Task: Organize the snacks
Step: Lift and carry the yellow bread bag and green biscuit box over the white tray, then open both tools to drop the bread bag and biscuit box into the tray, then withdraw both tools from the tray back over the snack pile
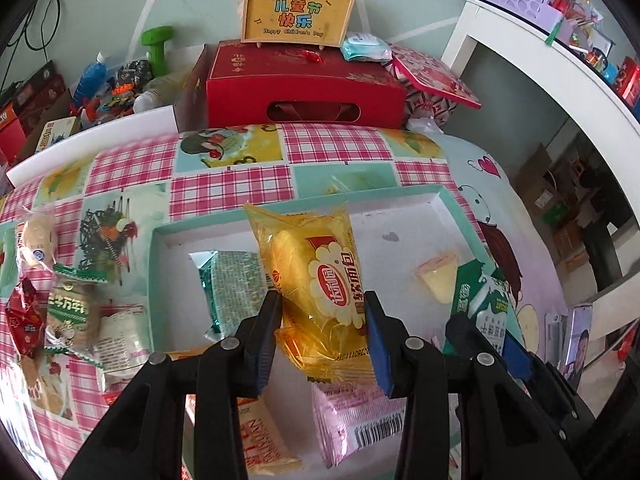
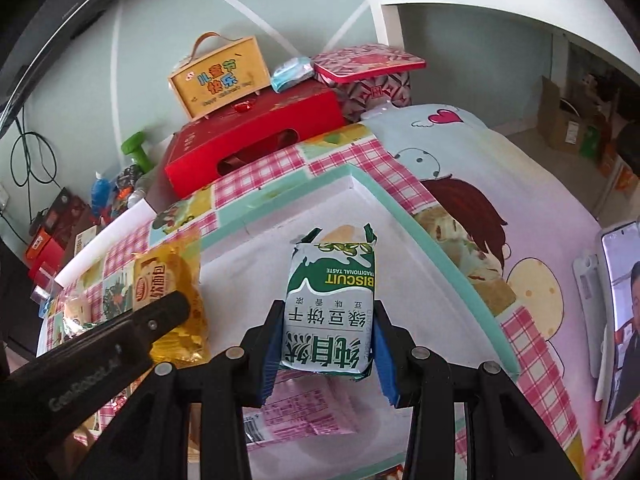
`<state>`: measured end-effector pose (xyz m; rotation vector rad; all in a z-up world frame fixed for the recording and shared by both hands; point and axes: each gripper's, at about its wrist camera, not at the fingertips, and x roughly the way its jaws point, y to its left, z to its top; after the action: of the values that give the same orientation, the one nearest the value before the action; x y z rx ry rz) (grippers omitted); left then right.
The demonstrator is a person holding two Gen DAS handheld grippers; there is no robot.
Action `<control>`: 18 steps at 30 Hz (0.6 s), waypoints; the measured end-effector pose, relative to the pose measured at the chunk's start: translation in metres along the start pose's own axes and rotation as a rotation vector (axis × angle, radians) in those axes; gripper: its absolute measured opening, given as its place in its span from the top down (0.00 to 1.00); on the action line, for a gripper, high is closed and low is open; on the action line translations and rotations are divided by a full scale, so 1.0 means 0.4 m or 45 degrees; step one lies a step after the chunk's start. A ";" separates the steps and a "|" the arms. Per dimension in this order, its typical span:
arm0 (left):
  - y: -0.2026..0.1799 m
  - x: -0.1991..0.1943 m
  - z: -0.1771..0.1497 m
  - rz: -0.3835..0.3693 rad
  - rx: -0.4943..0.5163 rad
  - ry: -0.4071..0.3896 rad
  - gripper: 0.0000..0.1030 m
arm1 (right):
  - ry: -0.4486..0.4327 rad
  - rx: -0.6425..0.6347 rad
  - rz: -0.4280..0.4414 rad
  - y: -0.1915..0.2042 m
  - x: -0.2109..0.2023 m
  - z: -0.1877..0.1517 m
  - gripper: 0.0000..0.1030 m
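Observation:
My left gripper (image 1: 325,334) is shut on a yellow soft-bread packet (image 1: 310,280), held above the white tray with a teal rim (image 1: 400,192). My right gripper (image 2: 326,344) is shut on a green and white biscuit pack (image 2: 332,308), also over the teal-rimmed tray (image 2: 404,200). In the left wrist view the biscuit pack (image 1: 484,304) and the right gripper's fingers (image 1: 516,356) show at the right. The right wrist view has the bread packet (image 2: 172,292) and the left gripper's black finger (image 2: 132,332) at the left. In the tray lie a green packet (image 1: 232,284), a pink packet (image 1: 360,424) and a small yellow jelly cup (image 1: 438,280).
Several loose snacks (image 1: 68,312) lie on the checked tablecloth (image 1: 224,192) left of the tray. A red gift box (image 1: 304,88) with a yellow carry case (image 1: 298,12) on top stands behind. A phone (image 2: 620,312) lies at the right, a white shelf (image 1: 520,40) beyond.

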<state>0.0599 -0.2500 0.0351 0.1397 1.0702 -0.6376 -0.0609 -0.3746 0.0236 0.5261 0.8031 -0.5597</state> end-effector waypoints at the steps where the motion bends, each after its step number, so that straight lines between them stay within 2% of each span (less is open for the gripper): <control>1: -0.001 0.004 0.003 0.000 -0.002 -0.001 0.59 | 0.002 0.001 -0.001 0.000 0.001 0.000 0.58; 4: 0.004 0.009 0.005 0.005 -0.014 0.003 0.57 | 0.003 0.000 -0.004 0.001 0.004 0.001 0.58; 6: 0.010 0.011 0.006 0.000 -0.029 0.007 0.46 | -0.001 -0.007 -0.016 0.004 0.003 0.001 0.58; 13: 0.032 -0.017 0.004 0.029 -0.053 -0.017 0.45 | 0.010 -0.030 -0.019 0.014 0.005 0.001 0.58; 14: 0.035 -0.020 0.004 0.029 -0.059 -0.018 0.41 | 0.015 -0.030 -0.020 0.015 0.007 0.000 0.58; 16: 0.048 -0.028 0.002 0.037 -0.082 -0.023 0.28 | 0.027 -0.030 -0.025 0.015 0.012 0.001 0.50; 17: 0.056 -0.031 0.001 0.047 -0.096 -0.025 0.20 | 0.034 -0.030 -0.031 0.015 0.015 0.000 0.33; 18: 0.066 -0.034 0.000 0.063 -0.113 -0.028 0.20 | 0.036 -0.031 -0.036 0.016 0.017 0.000 0.19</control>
<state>0.0701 -0.2229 0.0415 0.0813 1.0687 -0.5449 -0.0530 -0.3718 0.0197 0.5021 0.8444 -0.5692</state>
